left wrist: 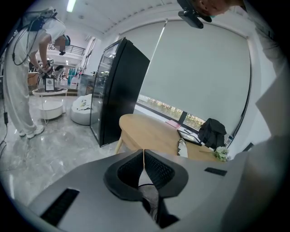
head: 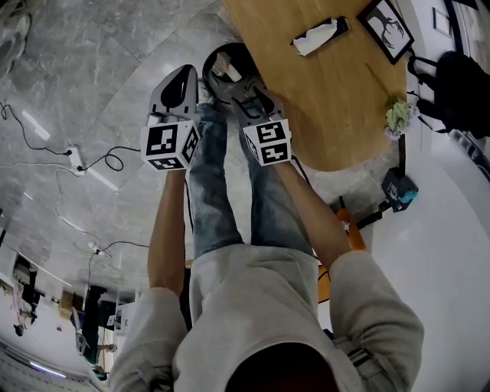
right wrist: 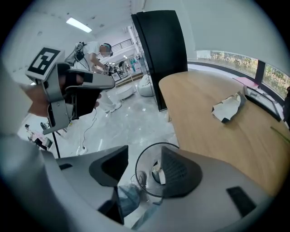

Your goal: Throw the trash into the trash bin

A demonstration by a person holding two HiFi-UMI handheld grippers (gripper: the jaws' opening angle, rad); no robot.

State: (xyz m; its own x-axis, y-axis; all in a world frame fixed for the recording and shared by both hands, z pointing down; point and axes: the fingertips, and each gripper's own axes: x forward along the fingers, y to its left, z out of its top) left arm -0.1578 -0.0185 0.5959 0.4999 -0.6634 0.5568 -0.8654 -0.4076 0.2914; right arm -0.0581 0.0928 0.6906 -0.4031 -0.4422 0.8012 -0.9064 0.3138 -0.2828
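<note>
Right claw [right wrist: 142, 171] spread wide, nothing pinched, hanging over the round black trash bin [right wrist: 156, 144] on the marble floor [right wrist: 131, 122] beside the wooden desk [right wrist: 204, 127]. A pale trash scrap [right wrist: 157, 173] lies inside the bin, visible between the jaws. Left claw [left wrist: 144, 156] pressed together, empty, held just beside the right one. Crumpled white paper [right wrist: 228, 108] sits on the desk, well apart from the bin.

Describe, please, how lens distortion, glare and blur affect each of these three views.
Head view: strong fisheye curves the wooden table edge; pale sheen streaks the marble floor. Left gripper view: dark vignetted corners, a ceiling light blown out. Right gripper view: same vignette, yet the trash bin rim stays legible.
</note>
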